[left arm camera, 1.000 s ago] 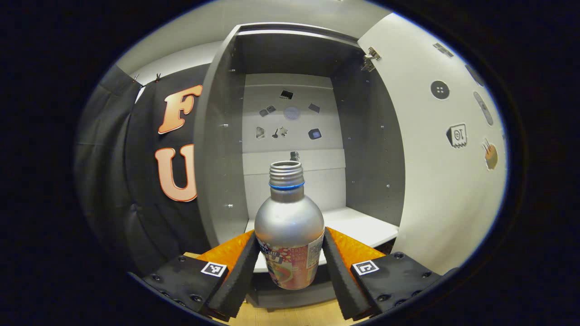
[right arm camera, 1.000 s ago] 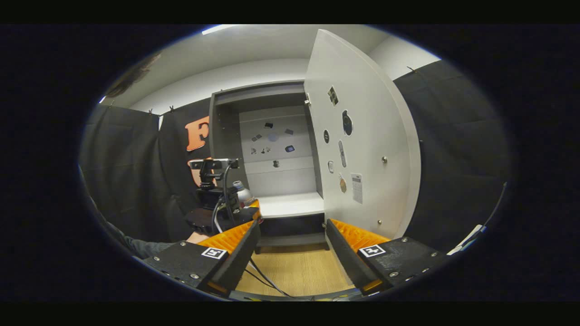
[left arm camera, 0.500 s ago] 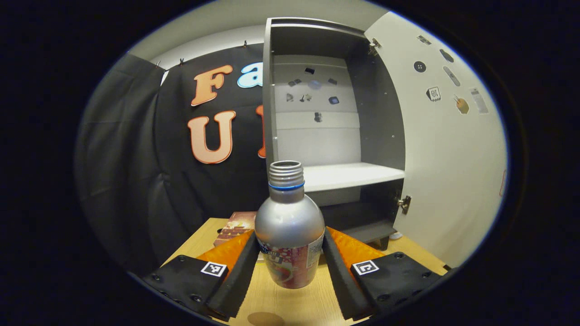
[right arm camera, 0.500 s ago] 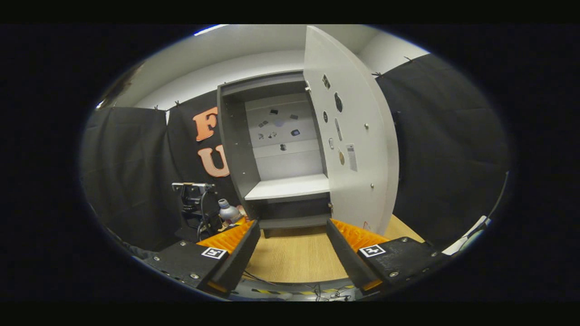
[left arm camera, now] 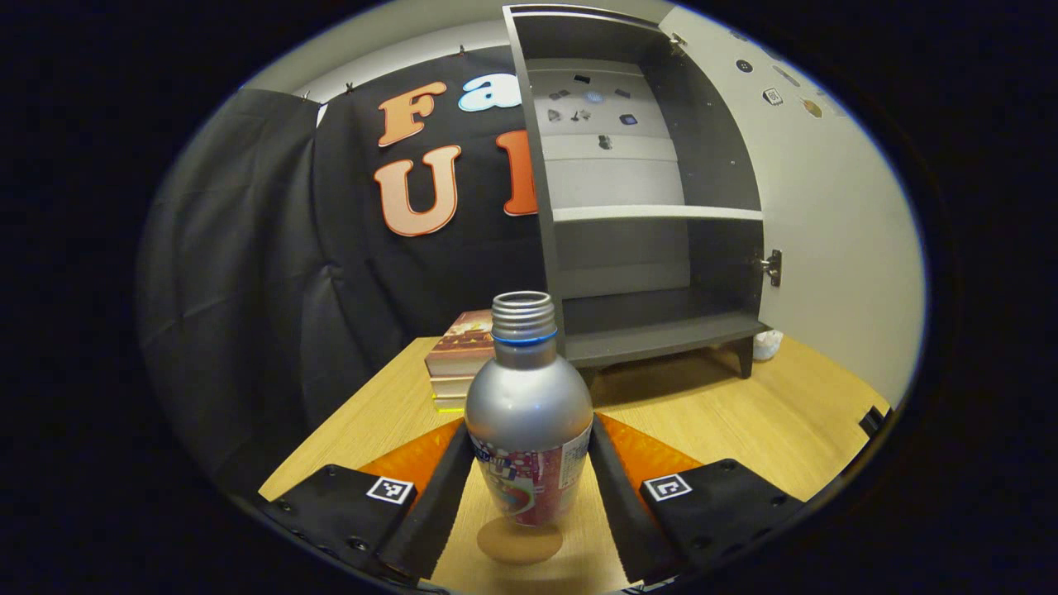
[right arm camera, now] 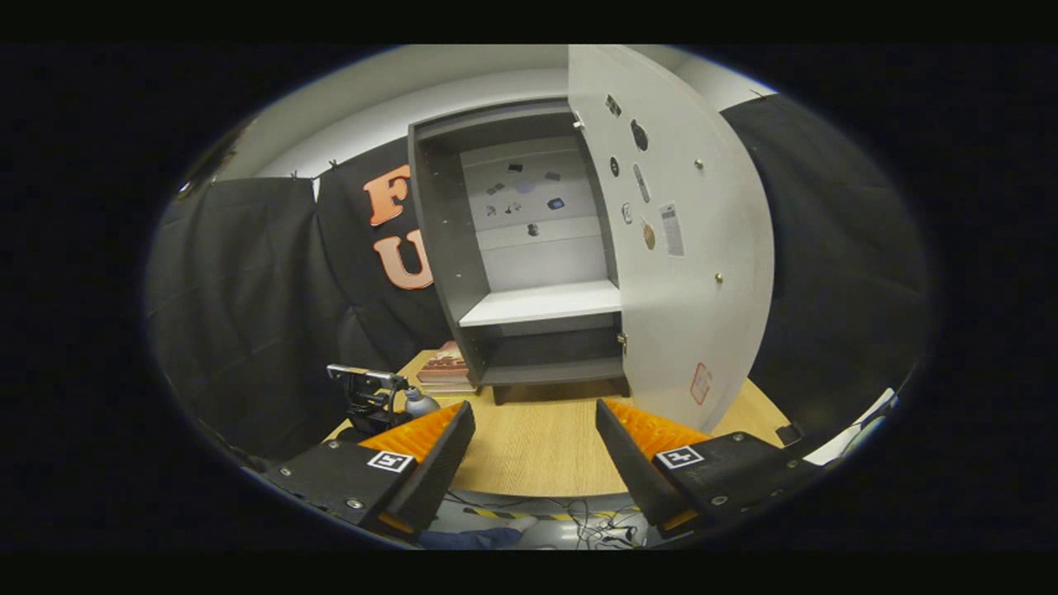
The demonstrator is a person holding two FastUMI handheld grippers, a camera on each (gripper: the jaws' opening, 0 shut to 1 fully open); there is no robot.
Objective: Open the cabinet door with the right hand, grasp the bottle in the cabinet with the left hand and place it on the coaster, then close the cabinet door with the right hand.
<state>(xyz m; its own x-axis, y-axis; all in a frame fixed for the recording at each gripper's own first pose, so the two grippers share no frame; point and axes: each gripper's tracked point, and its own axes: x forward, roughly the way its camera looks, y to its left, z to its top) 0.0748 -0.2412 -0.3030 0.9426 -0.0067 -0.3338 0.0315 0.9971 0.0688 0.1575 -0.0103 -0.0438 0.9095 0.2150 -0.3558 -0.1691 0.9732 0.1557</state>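
- Left gripper (left arm camera: 529,487): jaws closed on the lower body of the bottle (left arm camera: 529,413), one finger on each side; the bottle stands upright between them, cap off, neck up.
- Bottle position: held just above the round coaster (left arm camera: 519,541) on the tabletop (left arm camera: 744,421); contact between the two cannot be determined.
- Right gripper (right arm camera: 533,463): jaws wide apart and empty, held level over the near tabletop edge, pointing at the cabinet (right arm camera: 529,248).
- Cabinet door (right arm camera: 678,240): swung fully open.
- A stack of books (left arm camera: 459,359) lies beside the cabinet foot.
- Change from 0.5 s ago: the left gripper has dropped lower and drawn back from the cabinet; the coaster now lies directly under the bottle. The right gripper has shifted only slightly.
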